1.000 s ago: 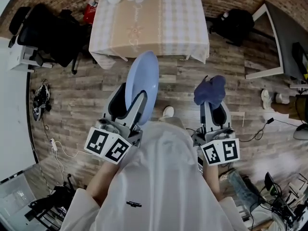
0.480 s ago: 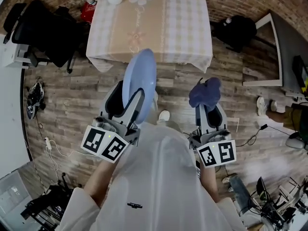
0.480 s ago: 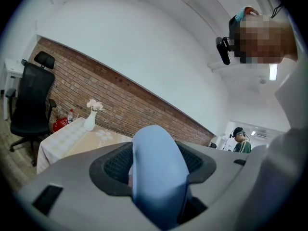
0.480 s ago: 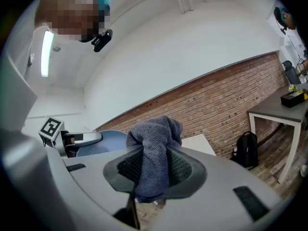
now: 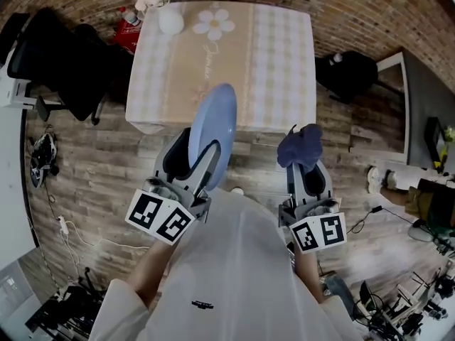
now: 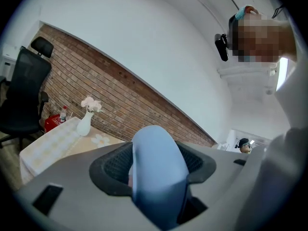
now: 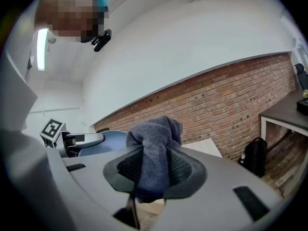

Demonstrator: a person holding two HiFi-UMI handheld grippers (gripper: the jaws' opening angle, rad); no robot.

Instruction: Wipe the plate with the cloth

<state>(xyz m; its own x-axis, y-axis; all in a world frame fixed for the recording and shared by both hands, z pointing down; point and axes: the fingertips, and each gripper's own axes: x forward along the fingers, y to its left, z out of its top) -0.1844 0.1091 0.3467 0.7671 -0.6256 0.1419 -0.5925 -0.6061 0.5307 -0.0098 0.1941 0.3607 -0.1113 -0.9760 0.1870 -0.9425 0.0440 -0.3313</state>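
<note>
Your left hand-held gripper (image 5: pixel 197 151) is clamped on the pale blue plate (image 5: pixel 213 119). It grips the plate by its lower rim, so the plate stands on edge. In the head view the plate's upper part shows over the near edge of the surface (image 5: pixel 277 62). Your right hand-held gripper (image 5: pixel 306 165) is closed on the dark blue cloth (image 5: pixel 302 142), which bunches up above the jaws in a loose wad. You hold both things in the air in front of you, above the wooden floor (image 5: pixel 99 169), and neither rests on anything.

Plate and cloth are apart, with a gap between them, and nothing touches. The picking-up looks done and the wiping seems not to have begun. You have yet to bring the cloth to the plate's face and rub across it. The plate shows nearly edge-on in the head view, and the left gripper view sees mostly its rim, so I can't tell whether its face is soiled or clean. By my reading, all of the wiping is left.
</note>
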